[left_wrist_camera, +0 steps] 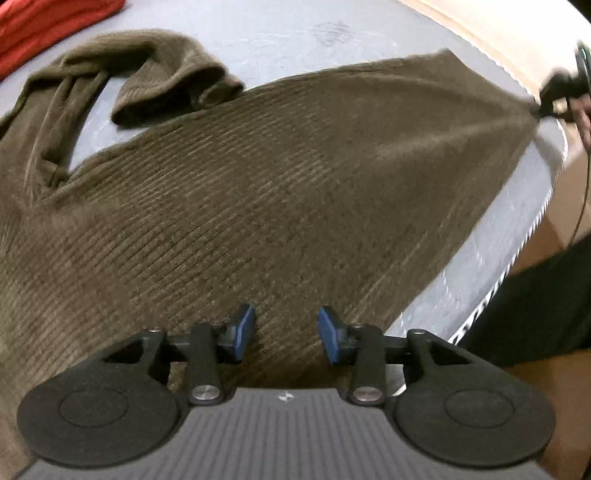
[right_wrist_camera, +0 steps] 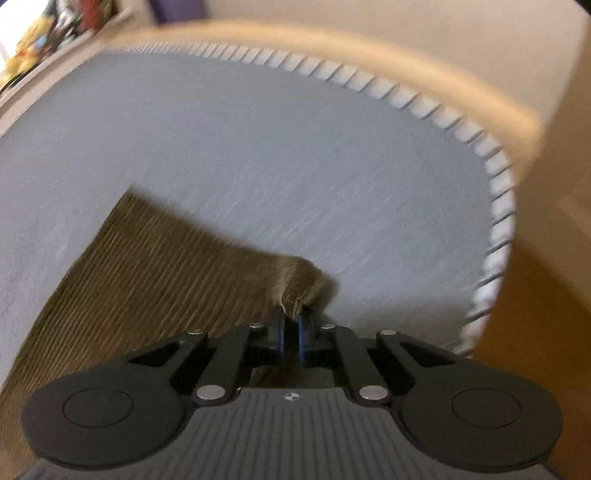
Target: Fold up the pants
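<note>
- The right gripper [right_wrist_camera: 291,325] is pinching a corner of the pants [right_wrist_camera: 155,266]; its blue pads [right_wrist_camera: 303,332] are standing almost together, with a bunch of the brown cloth sticking out between them.
- The left gripper [left_wrist_camera: 286,330] is hanging over the pants [left_wrist_camera: 258,184] with its jaws parted to a middle width. Its blue pads [left_wrist_camera: 245,328] are pressing on nothing, only the ribbed cloth is lying under the gap.
- The pants are lying spread on the grey table [left_wrist_camera: 277,33]. In the left wrist view one corner is being pulled tight toward the right gripper [left_wrist_camera: 554,99] at the table's edge, where a hand [left_wrist_camera: 581,110] is partly showing.
- The far left part of the pants is lying crumpled in folds.
- A red cloth [left_wrist_camera: 48,26] is lying on the table beyond the crumpled part, apart from the pants.
- The picture is blurred in both views.
</note>
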### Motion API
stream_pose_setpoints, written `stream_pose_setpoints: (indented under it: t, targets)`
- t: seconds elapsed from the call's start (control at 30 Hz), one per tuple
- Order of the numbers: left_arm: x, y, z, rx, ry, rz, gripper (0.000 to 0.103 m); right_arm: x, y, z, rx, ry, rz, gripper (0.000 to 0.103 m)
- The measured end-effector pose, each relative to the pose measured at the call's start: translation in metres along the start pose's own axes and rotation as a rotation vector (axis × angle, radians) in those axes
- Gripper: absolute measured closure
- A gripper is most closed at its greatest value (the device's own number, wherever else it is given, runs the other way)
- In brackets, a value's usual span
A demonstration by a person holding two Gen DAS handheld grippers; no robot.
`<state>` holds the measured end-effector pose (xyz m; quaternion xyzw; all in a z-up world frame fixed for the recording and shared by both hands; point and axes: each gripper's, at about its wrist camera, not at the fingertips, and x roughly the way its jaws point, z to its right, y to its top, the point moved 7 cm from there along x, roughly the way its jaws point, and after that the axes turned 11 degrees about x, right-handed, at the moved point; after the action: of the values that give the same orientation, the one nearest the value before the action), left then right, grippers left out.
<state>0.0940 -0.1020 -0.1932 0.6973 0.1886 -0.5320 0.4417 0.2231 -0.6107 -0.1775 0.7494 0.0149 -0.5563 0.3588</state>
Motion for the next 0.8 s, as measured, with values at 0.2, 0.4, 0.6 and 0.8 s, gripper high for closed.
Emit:
stream_pose_setpoints:
  t: [0.2,0.4,0.6,0.8]
  targets:
    - [-0.008,0.005,-0.013,-0.065,-0.002,0.002,0.064,0.010,-0.006,0.014,0.073,0.002,-0.097,0.093]
    - [-0.076,0.030,-0.051,-0.142,0.127,0.225,0.064,-0.056,0.001,-0.040,-0.069,0.087,0.147,0.079]
    - [-0.179,0.047,-0.112,-0.163,0.318,0.422,0.057,-0.131,-0.020,-0.128,-0.250,0.373,0.333,0.075]
    - [-0.186,0.028,-0.143,-0.163,0.457,0.494,0.042,-0.176,-0.094,-0.225,-0.472,0.723,0.242,0.074]
